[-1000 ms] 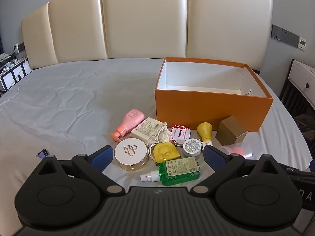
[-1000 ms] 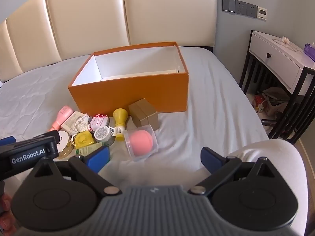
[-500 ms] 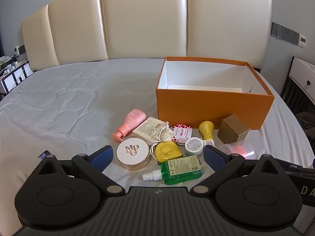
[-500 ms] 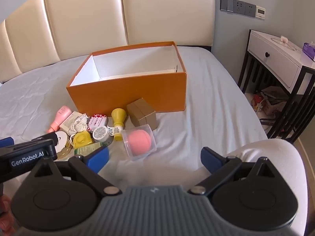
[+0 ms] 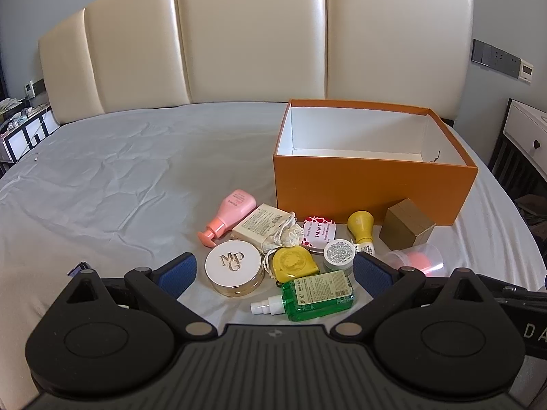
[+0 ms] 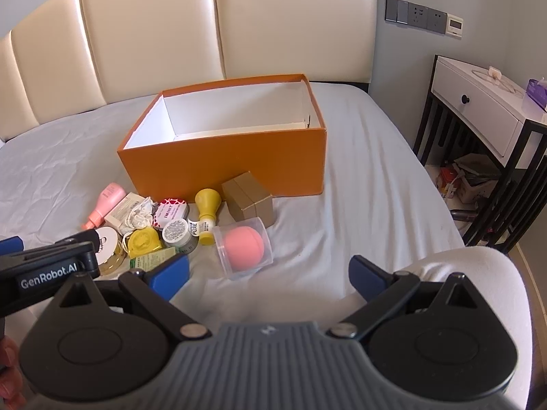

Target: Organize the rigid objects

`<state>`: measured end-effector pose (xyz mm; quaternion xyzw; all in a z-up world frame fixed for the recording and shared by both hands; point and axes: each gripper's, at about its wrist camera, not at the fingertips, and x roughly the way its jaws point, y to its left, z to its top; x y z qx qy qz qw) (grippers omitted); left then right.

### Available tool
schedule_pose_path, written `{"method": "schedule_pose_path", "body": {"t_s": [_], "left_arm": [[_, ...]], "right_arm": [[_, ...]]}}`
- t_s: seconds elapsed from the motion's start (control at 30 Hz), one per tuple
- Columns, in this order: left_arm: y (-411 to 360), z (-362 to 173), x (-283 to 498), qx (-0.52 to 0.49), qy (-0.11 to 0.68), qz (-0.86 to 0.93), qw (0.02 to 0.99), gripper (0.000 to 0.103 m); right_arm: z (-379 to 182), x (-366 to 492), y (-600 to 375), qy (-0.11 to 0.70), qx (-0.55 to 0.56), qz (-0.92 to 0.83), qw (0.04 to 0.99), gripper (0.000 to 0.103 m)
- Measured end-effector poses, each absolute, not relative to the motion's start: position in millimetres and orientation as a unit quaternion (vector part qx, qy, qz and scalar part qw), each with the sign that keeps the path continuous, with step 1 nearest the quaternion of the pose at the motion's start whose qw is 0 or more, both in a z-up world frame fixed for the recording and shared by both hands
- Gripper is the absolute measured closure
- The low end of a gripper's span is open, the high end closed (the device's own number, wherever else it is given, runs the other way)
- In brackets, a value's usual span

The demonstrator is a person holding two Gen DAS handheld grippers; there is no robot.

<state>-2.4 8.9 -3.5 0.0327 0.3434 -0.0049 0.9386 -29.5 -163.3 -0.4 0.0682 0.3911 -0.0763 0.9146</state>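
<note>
Both sets of jaws stand wide apart with nothing between them: the left gripper [image 5: 275, 270] hangs low over the near edge of the clutter, and the right gripper [image 6: 268, 270] hovers over bare sheet beside it, its blue pads well clear of everything. To my eye nothing has been packed yet, so this is the opening reach. In the left wrist view, the green spray bottle [image 5: 316, 295] lies on its side right between the left fingers, with the round white compact [image 5: 234, 266] at about ten o'clock from it and the yellow disc [image 5: 294, 263] just beyond. Either would be the natural first pick; the bottle calls for a short drop and a squeeze across its flat body. From the right gripper, the clear tub holding a pink sponge [image 6: 243, 247] sits at twelve o'clock, near, with the gold box [image 6: 249, 200] and yellow bulb-shaped bottle [image 6: 207, 210] behind it. The orange box [image 6: 225, 167] stands open farther back at about eleven o'clock, its white inside apparently empty, and the pile touches or nearly touches its front wall. All this rests on a wrinkled pale grey bedsheet [image 5: 112, 184], soft ground that may let things tip. A cream padded headboard [image 5: 253, 34] rises behind, and a white bedside table [image 6: 485, 102] stands at two o'clock.
</note>
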Motion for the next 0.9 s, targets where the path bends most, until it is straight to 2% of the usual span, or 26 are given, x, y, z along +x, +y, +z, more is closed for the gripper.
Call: {"method": "schedule_pose_path", "body": {"t_s": [0.9], "left_arm": [[5.5,-3.3,0.2,0.033,0.352,-0.005,0.935,0.0]], "right_arm": [[-3.6,-28.5,-163.2,0.401,0.072,-0.075,0.91,0.005]]}}
